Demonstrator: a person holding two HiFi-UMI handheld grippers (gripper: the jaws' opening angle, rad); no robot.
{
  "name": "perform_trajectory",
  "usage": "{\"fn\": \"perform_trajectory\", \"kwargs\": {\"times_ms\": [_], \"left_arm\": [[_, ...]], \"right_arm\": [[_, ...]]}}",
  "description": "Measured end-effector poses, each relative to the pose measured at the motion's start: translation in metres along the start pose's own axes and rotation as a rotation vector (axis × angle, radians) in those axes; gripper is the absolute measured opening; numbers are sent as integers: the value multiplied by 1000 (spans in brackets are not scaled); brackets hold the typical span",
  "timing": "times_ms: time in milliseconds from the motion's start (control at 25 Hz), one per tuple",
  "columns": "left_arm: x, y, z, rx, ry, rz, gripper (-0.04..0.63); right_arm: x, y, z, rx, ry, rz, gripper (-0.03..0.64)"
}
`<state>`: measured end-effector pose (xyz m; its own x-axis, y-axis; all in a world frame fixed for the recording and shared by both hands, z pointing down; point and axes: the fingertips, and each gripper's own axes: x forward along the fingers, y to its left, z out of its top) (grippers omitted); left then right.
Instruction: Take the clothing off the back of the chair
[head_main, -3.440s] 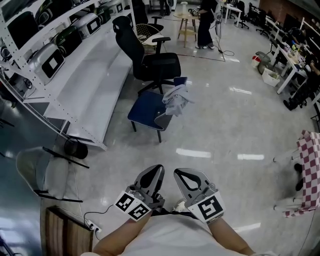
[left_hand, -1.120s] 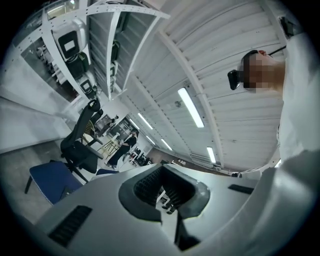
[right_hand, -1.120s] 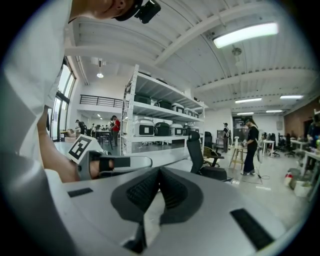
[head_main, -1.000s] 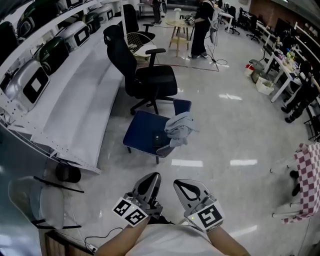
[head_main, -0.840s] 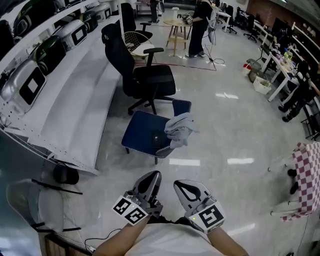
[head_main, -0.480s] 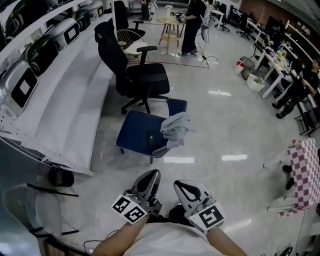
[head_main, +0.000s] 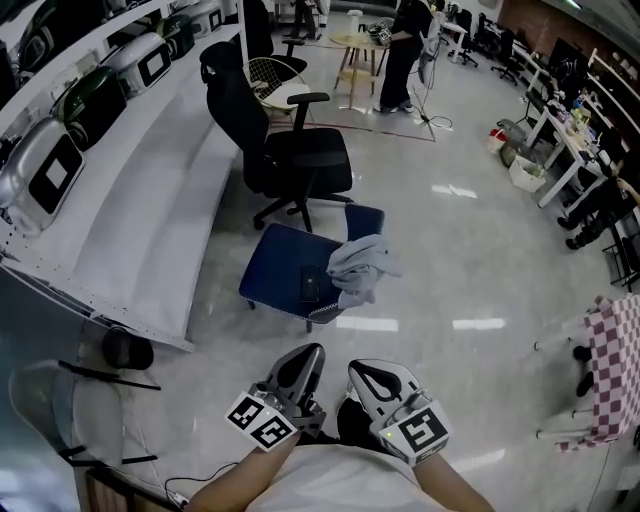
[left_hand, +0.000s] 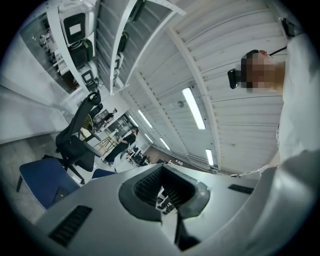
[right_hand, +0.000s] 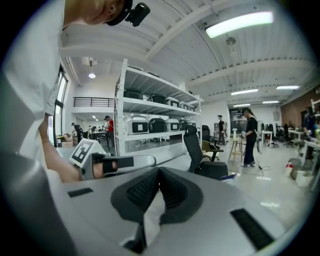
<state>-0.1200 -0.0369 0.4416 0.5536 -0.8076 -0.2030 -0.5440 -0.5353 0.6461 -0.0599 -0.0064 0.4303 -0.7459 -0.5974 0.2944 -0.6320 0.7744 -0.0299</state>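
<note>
A blue chair (head_main: 285, 278) stands on the shiny floor ahead of me, and in the left gripper view the blue chair (left_hand: 42, 179) shows at the lower left. Grey clothing (head_main: 362, 268) hangs in a crumpled heap over its back (head_main: 366, 219) at the right side. My left gripper (head_main: 307, 353) and right gripper (head_main: 362, 352) are held side by side close to my body, well short of the chair. Both are shut with nothing between the jaws, as the left gripper (left_hand: 162, 172) and right gripper (right_hand: 159, 172) show in their own views.
A black office chair (head_main: 290, 150) stands just beyond the blue one. White shelving (head_main: 130, 200) with cased machines runs along the left. A person (head_main: 405, 45) stands by a stool at the back. A checked cloth on a rack (head_main: 615, 360) is at the right; a clear chair (head_main: 60, 400) at the lower left.
The blue chair with the clothing has come nearer in the head view than in the earliest frame. Both grippers stay shut and keep their place near my body.
</note>
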Motion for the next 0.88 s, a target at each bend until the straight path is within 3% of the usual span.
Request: {"fn": "perform_trajectory", "kwargs": {"times_ms": [360,880], "left_arm": [[57,10,3,30,-19,38,8],[139,24,0,79,-47,115,8]], "right_arm": [[4,-69,2,18,-7,9,15],[20,-157,12,-49,-21,90,15]]}}
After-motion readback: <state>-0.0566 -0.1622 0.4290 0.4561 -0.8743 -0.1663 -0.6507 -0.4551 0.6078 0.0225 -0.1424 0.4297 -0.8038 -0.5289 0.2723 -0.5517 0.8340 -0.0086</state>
